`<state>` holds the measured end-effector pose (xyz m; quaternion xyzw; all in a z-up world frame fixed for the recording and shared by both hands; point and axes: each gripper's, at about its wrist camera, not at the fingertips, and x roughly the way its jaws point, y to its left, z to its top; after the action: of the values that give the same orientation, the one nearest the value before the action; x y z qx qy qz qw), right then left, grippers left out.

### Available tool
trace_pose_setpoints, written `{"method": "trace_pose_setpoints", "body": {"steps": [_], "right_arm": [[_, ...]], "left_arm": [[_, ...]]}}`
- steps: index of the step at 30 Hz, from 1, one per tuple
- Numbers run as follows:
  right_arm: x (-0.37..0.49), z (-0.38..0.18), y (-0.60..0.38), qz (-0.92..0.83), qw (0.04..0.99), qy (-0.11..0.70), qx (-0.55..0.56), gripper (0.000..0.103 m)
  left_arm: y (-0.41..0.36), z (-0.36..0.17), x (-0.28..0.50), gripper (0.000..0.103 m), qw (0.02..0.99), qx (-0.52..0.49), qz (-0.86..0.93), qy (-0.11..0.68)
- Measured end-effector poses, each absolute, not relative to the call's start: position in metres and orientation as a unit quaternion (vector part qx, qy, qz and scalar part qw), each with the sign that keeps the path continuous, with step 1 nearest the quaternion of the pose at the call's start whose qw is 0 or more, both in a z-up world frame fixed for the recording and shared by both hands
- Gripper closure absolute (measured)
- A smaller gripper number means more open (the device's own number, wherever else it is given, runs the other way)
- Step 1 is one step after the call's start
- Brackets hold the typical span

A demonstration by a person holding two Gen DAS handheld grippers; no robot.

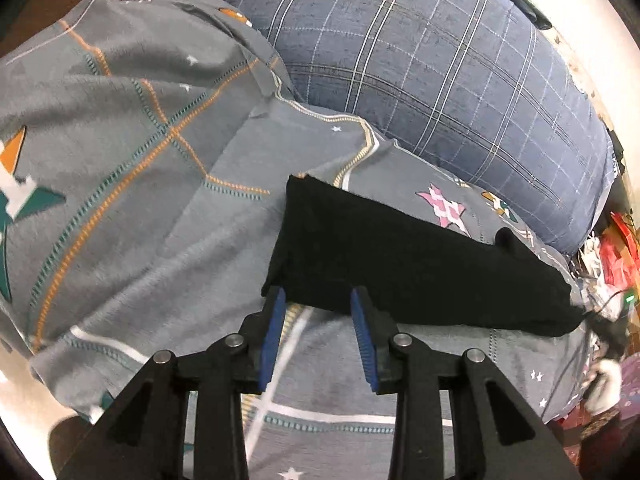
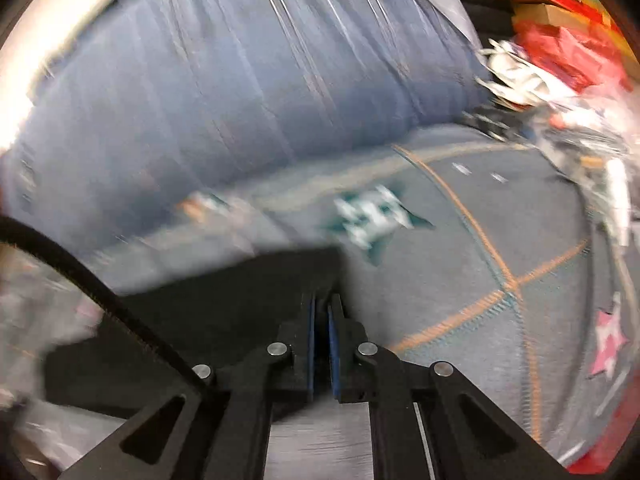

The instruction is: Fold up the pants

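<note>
Between the spread fingers of the left gripper [image 1: 318, 300] lies the near edge of the pants [image 1: 400, 256]; the blue pads stand apart, released, their tips at the black cloth but grasping nothing; beyond those fingers the pants stretch away to the right as a flat dark band on the bed cover [image 1: 160, 200], already folded narrow by the look of it. Over at the right gripper [image 2: 322, 312] the fingers are drawn close together with black cloth running between the pads, so I judge them clenched on a corner of the pants [image 2: 200, 320], though that view is smeared with blur and the pinch is hard to confirm; a black strap [image 2: 80, 276] curves across to the left of those fingers. The step in hand seems to be the next fold, one end held and the other not yet gripped; the next move calls for the left fingers to close on the hem so both ends can lift together. Beyond the pants a blue checked pillow [image 1: 440, 60] crowds the far side; red clutter [image 2: 560, 52] sits far right; soft bedding may drag the cloth.
</note>
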<state>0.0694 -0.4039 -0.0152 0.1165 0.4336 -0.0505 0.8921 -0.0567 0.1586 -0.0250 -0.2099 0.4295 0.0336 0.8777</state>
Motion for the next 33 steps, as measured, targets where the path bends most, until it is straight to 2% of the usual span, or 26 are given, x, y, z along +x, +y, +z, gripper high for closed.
{"method": "trace_pose_setpoints", "body": {"steps": [2, 4, 6, 10, 12, 14, 15, 19, 24, 33], "right_arm": [[0.067, -0.036, -0.408, -0.082, 0.880, 0.458, 0.100, 0.093], [0.051, -0.039, -0.417, -0.095, 0.880, 0.450, 0.117, 0.091], [0.032, -0.033, -0.427, -0.108, 0.882, 0.441, 0.127, 0.084], [-0.018, -0.008, -0.431, -0.119, 0.899, 0.403, 0.123, 0.078], [-0.048, 0.005, -0.423, -0.108, 0.909, 0.380, 0.132, 0.056], [-0.072, 0.015, -0.409, -0.090, 0.917, 0.359, 0.146, 0.043], [-0.083, 0.019, -0.401, -0.079, 0.921, 0.350, 0.151, 0.041], [-0.100, 0.015, -0.358, -0.034, 0.926, 0.341, 0.162, 0.040], [-0.101, 0.007, -0.304, 0.038, 0.918, 0.363, 0.154, 0.040], [-0.107, -0.005, -0.267, 0.076, 0.911, 0.387, 0.119, 0.037]], "left_arm": [[0.159, -0.028, -0.062, 0.066, 0.873, -0.223, 0.034, 0.431], [0.162, -0.031, -0.068, 0.064, 0.870, -0.236, 0.037, 0.431], [0.167, -0.034, -0.076, 0.063, 0.867, -0.250, 0.045, 0.429], [0.168, -0.034, -0.092, 0.060, 0.869, -0.262, 0.053, 0.417], [0.163, -0.033, -0.097, 0.059, 0.870, -0.260, 0.054, 0.415], [0.155, -0.031, -0.101, 0.059, 0.872, -0.252, 0.049, 0.417], [0.149, -0.029, -0.104, 0.059, 0.874, -0.244, 0.047, 0.417], [0.133, -0.014, -0.117, 0.058, 0.885, -0.222, 0.035, 0.408], [0.128, 0.005, -0.137, 0.051, 0.901, -0.198, 0.041, 0.384], [0.146, 0.009, -0.147, 0.050, 0.893, -0.245, 0.047, 0.374]]}}
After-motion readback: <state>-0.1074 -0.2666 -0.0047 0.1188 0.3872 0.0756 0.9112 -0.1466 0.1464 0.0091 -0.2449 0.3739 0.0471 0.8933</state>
